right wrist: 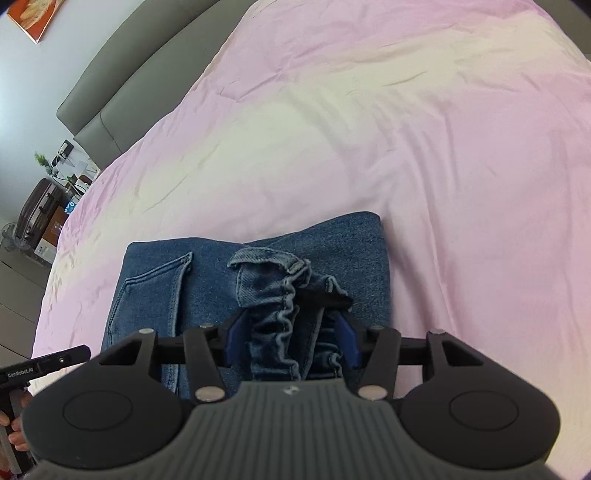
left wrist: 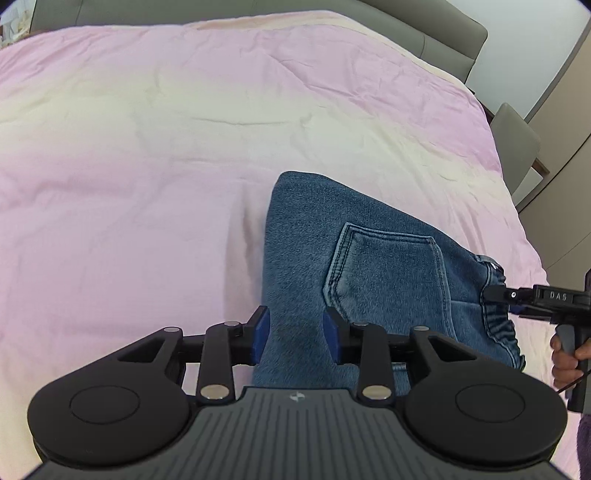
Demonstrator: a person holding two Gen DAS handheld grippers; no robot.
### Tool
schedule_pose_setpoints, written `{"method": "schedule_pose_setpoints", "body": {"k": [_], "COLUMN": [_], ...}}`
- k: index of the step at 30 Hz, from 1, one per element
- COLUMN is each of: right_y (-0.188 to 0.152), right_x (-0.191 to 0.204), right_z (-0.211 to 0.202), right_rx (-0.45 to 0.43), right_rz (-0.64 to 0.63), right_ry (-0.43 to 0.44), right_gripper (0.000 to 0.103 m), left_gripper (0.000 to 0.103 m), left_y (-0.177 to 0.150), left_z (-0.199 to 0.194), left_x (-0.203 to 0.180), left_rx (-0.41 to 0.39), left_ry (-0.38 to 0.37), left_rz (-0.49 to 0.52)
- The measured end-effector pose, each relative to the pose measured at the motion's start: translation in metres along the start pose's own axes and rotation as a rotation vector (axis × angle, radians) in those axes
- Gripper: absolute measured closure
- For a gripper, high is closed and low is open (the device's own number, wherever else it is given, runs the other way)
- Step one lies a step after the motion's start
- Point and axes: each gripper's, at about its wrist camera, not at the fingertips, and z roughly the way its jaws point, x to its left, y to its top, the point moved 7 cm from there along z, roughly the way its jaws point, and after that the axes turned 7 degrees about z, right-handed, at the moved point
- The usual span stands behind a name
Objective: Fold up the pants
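Blue denim pants (left wrist: 369, 266) lie folded on the pink bed cover, back pocket (left wrist: 388, 269) facing up. My left gripper (left wrist: 297, 332) stands with its jaws apart around the near left edge of the pants, the blue pads on either side of the cloth, not pressing it. My right gripper (right wrist: 291, 332) has its pads around the gathered elastic waistband (right wrist: 284, 295), which bunches up between them; whether it squeezes the cloth is unclear. The right gripper also shows in the left wrist view (left wrist: 517, 295) at the waistband. The pants also show in the right wrist view (right wrist: 207, 288).
The pink cover (left wrist: 184, 147) spreads wide beyond the pants. A grey headboard (left wrist: 424, 26) runs along the far side. A grey chair (left wrist: 517, 147) stands by the bed's right edge. A suitcase and shelf clutter (right wrist: 44, 199) stand on the floor at the left.
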Motion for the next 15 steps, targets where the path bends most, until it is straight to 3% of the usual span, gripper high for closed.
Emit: {"method": "schedule_pose_setpoints", "body": {"k": [5, 6, 7, 11, 15], "right_y": [0.001, 0.001, 0.0, 0.0, 0.014], "right_x": [-0.012, -0.015, -0.013, 0.017, 0.047], "right_z": [0.021, 0.022, 0.022, 0.003, -0.03], "right_rx": [0.026, 0.024, 0.026, -0.029, -0.11], "right_rz": [0.062, 0.081, 0.076, -0.086, -0.147], "right_ry": [0.058, 0.074, 0.098, 0.046, 0.064], "right_gripper": [0.052, 0.056, 0.074, 0.084, 0.086], "left_gripper": [0.062, 0.058, 0.057, 0.056, 0.06], "left_y": [-0.008, -0.009, -0.009, -0.007, 0.001], "left_z": [0.019, 0.019, 0.019, 0.014, 0.007], "left_x": [0.005, 0.007, 0.008, 0.009, 0.0], "left_rx": [0.022, 0.023, 0.028, 0.039, 0.014], "left_ry": [0.005, 0.0, -0.003, 0.0, 0.008], "left_rz": [-0.034, -0.046, -0.056, -0.063, -0.029]}}
